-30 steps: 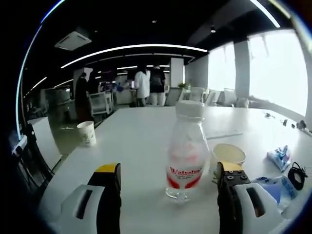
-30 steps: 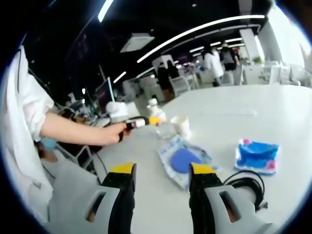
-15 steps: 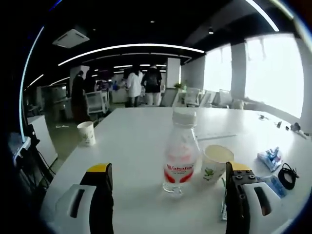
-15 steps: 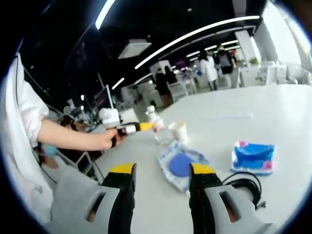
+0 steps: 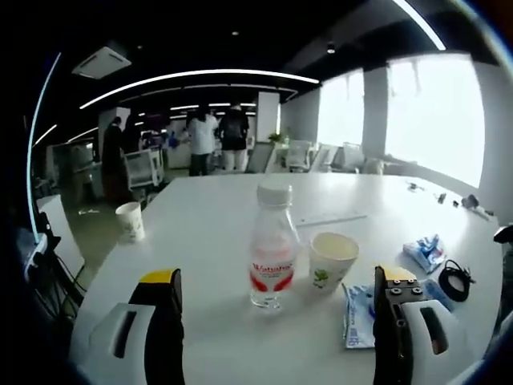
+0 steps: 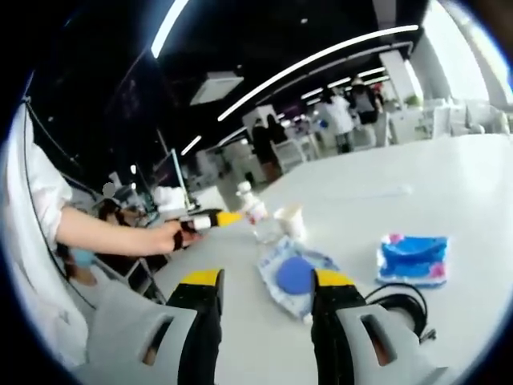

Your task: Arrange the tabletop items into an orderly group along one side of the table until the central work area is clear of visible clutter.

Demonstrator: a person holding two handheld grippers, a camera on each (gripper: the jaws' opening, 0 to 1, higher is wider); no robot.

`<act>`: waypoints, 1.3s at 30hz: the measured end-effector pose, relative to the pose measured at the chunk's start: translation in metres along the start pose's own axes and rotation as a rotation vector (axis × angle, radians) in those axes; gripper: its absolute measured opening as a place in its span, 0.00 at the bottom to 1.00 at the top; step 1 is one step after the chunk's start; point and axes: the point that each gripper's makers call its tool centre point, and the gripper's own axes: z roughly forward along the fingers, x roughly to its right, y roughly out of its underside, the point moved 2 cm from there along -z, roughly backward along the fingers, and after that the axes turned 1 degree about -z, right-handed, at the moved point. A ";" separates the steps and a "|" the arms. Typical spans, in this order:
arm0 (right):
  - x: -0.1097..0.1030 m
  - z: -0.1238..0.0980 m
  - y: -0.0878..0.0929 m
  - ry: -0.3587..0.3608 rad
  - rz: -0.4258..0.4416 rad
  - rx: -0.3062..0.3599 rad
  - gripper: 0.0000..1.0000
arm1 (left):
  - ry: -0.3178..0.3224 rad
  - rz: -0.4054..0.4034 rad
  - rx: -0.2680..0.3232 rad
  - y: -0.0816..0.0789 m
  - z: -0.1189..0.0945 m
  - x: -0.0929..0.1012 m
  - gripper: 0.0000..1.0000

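Your left gripper (image 5: 276, 321): jaws spread wide, empty. Water bottle (image 5: 272, 247) dead ahead between jaw lines, upright, long axis vertical, near table (image 5: 208, 233) edge closest to you. Paper cup (image 5: 332, 260) just beside it, toward right jaw. Your right gripper (image 6: 264, 321): jaws parted, empty; blue-disc packet (image 6: 292, 277) just ahead, blue pouch (image 6: 412, 258) and black cable (image 6: 401, 309) rightward. Left gripper nearer bottle, probably.

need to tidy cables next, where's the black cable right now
In the right gripper view the coiled black cable lies on the white table just right of the right gripper, below the blue packet.
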 end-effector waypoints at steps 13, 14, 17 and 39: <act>0.001 -0.001 0.002 0.002 -0.001 -0.004 0.41 | 0.012 -0.006 0.007 0.001 -0.005 0.005 0.97; 0.001 -0.001 0.002 0.001 -0.002 -0.005 0.41 | 0.013 -0.008 0.007 0.001 -0.005 0.005 0.97; 0.000 0.002 0.001 -0.004 -0.006 -0.006 0.41 | 0.012 -0.009 0.012 -0.001 -0.009 0.004 0.97; 0.003 0.040 -0.006 -0.068 -0.106 -0.070 0.59 | 0.025 -0.028 0.019 0.005 -0.037 0.009 0.96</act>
